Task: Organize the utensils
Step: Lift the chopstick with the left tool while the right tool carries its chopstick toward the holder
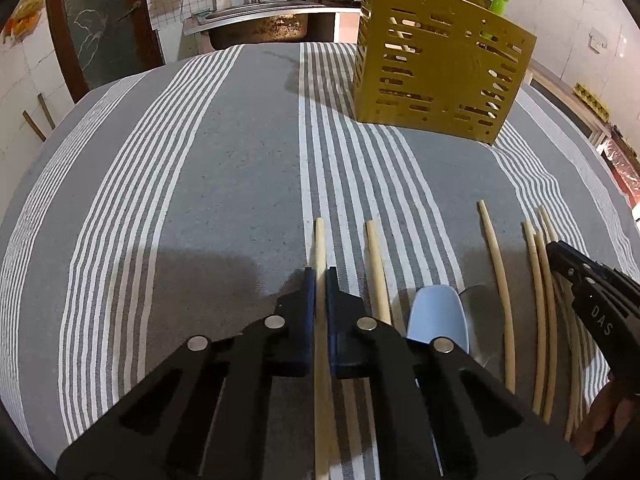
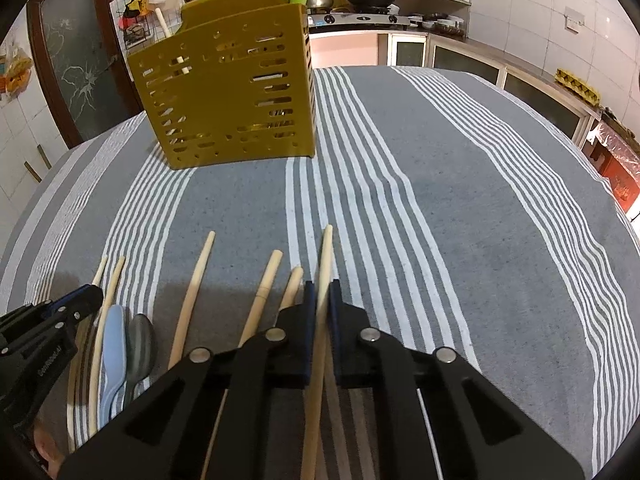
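Left tool (image 1: 320,276): jaws drawn in tight, blue pads clamped on a single chopstick (image 1: 319,240) that runs up between them; tool angled steeply down toward the counter (image 1: 224,184), near its near edge. Right tool (image 2: 322,286): likewise closed, pads pinching one chopstick (image 2: 326,248), pitched down at a similar angle. The two tools sit side by side, apart, each showing at the edge of the other's view. A bit of a hand (image 1: 600,428) shows behind the right tool.
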Demonstrator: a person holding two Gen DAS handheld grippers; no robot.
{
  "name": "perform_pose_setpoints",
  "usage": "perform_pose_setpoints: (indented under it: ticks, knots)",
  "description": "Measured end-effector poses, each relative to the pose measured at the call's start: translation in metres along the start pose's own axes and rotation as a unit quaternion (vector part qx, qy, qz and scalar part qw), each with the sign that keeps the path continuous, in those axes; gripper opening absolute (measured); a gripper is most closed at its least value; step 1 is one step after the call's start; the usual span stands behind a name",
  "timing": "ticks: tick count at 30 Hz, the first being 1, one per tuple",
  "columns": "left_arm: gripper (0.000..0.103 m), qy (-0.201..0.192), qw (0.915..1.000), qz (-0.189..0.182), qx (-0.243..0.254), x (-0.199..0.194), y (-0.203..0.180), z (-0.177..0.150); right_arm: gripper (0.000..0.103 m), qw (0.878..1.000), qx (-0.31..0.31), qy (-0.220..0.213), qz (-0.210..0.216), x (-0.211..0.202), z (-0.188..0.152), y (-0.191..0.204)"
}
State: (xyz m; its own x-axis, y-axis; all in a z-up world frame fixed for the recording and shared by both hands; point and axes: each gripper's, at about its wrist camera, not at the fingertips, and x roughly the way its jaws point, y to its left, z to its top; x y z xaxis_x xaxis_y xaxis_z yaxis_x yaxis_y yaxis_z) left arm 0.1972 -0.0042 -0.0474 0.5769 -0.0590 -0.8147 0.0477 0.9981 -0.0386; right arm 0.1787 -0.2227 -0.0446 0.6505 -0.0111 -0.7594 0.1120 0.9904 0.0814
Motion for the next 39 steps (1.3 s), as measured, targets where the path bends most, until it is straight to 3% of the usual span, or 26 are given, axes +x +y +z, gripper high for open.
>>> perform_pose_setpoints:
  ticks: [8,23,39]
  knots:
    - [0.004,-0.023,0.9994,-0.007,-0.026,-0.013,0.011,0.006,0.006,0.999,0.011,-0.042,0.005,-0.020,0.005,-0.006]
    - [0.004,-0.148,0.9872,-0.021,-0.056,-0.086,0.033,0.026,0.006,0.987,0.023,-0.145,0.058,-0.075,0.030,-0.014]
    - [0.004,-0.195,0.9793,-0.042,-0.035,-0.115,0.026,0.026,0.006,0.975,0.013,-0.206,0.087,-0.116,0.029,-0.014]
